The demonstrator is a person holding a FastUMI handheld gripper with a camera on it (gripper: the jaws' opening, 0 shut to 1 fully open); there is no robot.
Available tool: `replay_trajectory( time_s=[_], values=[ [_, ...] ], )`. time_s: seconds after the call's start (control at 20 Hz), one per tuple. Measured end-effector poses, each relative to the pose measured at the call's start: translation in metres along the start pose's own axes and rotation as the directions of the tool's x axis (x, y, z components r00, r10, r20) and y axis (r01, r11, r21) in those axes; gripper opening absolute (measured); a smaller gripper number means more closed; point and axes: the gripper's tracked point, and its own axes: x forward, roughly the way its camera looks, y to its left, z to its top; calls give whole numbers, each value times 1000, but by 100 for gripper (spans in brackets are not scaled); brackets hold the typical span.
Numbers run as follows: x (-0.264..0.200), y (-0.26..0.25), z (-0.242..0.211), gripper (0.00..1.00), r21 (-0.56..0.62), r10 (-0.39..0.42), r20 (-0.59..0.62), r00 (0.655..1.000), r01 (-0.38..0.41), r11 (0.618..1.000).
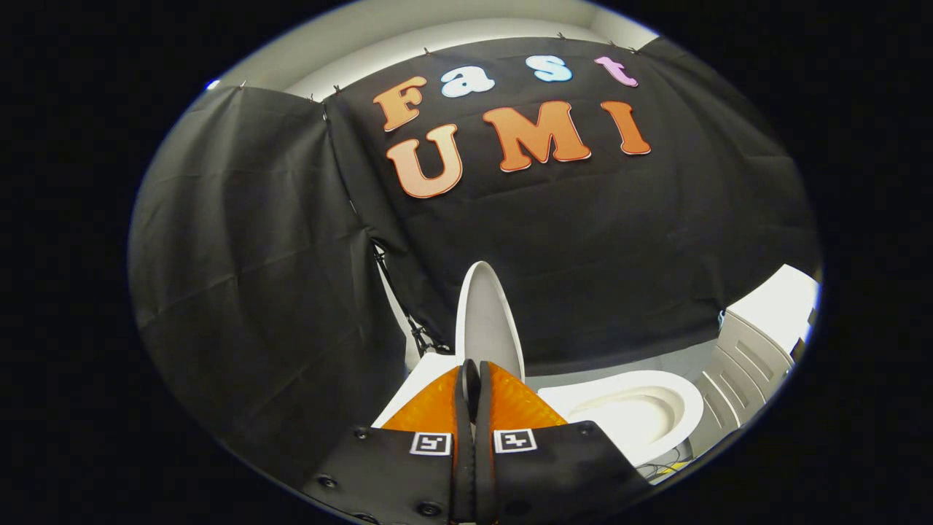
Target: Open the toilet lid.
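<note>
The toilet lid (487, 313) stands raised on edge at the centre of the frame, just ahead of the tongs (474, 375), its long axis near vertical. The tongs are pressed together, pinching nothing. Lower right, the bowl (641, 415) lies uncovered; nothing shows inside it.

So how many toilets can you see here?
1. The toilet sits beyond the shut claw, off to one side, its lid standing raised just ahead of the fingertips. More could hide behind the cloth.
</note>
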Motion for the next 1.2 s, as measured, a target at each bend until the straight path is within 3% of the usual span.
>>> replay_trajectory(
  time_s=[0.95, 1.05, 1.15, 1.2],
  values=[
    [16, 68, -20, 9, -136, 29, -25, 999, -32, 990],
    [15, 71, -21, 19, -191, 31, -32, 999, -36, 981],
    [10, 76, -24, 22, -186, 52, -40, 998, -58, 981],
    [6, 75, -19, 34, -180, 61, -25, 998, -64, 982]
  ],
)
